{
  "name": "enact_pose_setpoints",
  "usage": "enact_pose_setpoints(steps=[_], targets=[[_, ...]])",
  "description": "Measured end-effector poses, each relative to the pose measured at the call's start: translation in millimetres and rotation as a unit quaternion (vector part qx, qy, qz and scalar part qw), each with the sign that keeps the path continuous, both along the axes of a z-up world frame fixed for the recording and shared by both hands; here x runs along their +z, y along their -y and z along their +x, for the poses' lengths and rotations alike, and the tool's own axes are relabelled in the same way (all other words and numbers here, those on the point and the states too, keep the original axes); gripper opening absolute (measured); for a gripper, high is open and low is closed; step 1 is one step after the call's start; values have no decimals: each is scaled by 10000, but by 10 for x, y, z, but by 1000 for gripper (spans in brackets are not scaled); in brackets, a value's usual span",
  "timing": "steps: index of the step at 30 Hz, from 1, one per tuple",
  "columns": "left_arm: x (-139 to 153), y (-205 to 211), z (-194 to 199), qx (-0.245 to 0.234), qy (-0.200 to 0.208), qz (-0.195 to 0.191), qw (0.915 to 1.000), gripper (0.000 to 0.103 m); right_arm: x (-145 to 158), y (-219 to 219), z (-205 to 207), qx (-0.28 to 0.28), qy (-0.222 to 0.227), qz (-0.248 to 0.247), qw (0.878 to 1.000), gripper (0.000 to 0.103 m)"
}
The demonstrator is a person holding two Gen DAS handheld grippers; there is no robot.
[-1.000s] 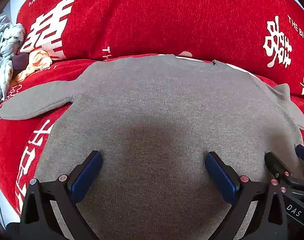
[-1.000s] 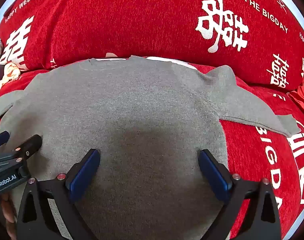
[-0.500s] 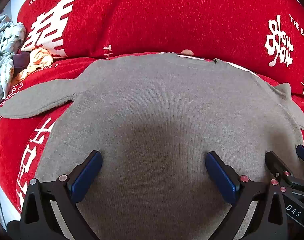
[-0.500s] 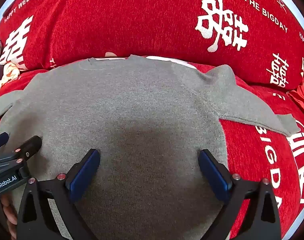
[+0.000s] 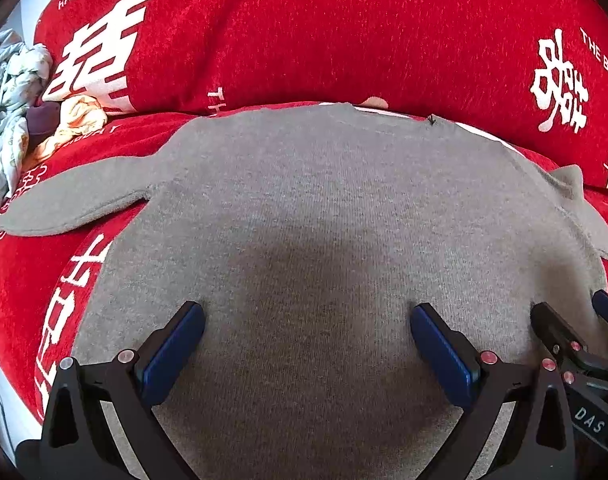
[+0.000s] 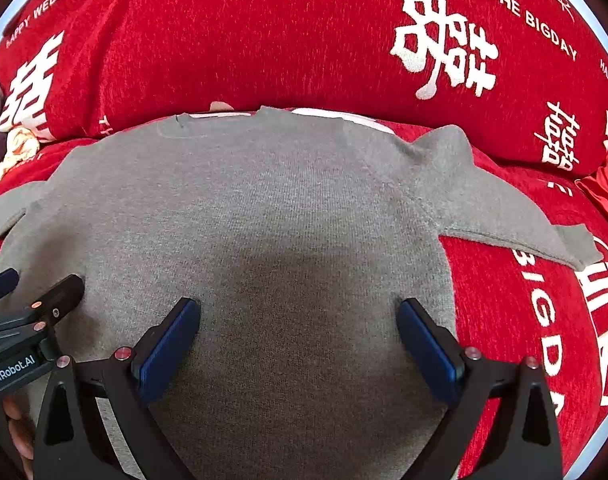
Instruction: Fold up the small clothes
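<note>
**Both grippers wide open over the grey sweater**

Sweater first: grey, fine ribbed knit, spread flat and face down or up, hard to say which, on a red plush cover printed with big white characters and small white lettering. Neckline points away from the cameras, toward the raised red back; hem runs off the bottom of both views.

Left gripper hangs above the lower middle of the knit, jaws spread wide, nothing between them. Its blue pads sit on black angular arms with small pinkish rivets, and a soft dark shadow falls on the fabric between them. Whether the tips touch the cloth, I cannot tell.

Right gripper, same story: jaws wide apart, empty, blue pads framing bare grey knit. It is just beside the left one, each tool poking into the edge of the other's view. Fingers of a hand show at the bottom left corner.

Left sleeve lies out flat, tapered, over the red. Right sleeve stretches out too, cuff slightly turned. Far left, a crumpled heap of pale clothes, well apart from the sweater.
</note>
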State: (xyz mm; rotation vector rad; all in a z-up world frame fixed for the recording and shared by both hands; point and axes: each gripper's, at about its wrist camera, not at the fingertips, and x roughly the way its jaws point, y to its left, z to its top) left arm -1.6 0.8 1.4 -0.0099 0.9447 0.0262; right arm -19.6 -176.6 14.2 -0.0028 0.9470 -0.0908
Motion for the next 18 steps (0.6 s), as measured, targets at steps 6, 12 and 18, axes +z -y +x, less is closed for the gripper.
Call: enact_pose_setpoints(steps=[6, 12, 18], targets=[[15, -13, -9, -34, 10, -7, 10000, 103, 3, -4, 7, 8, -75, -20, 10000, 100], [71, 14, -18, 14, -15, 135, 9999, 103, 53, 20, 30, 110, -157, -96, 9998, 100], [246, 190, -58, -76, 250, 374, 9990, 103, 265, 284, 2, -176, 163, 19, 9997, 100]])
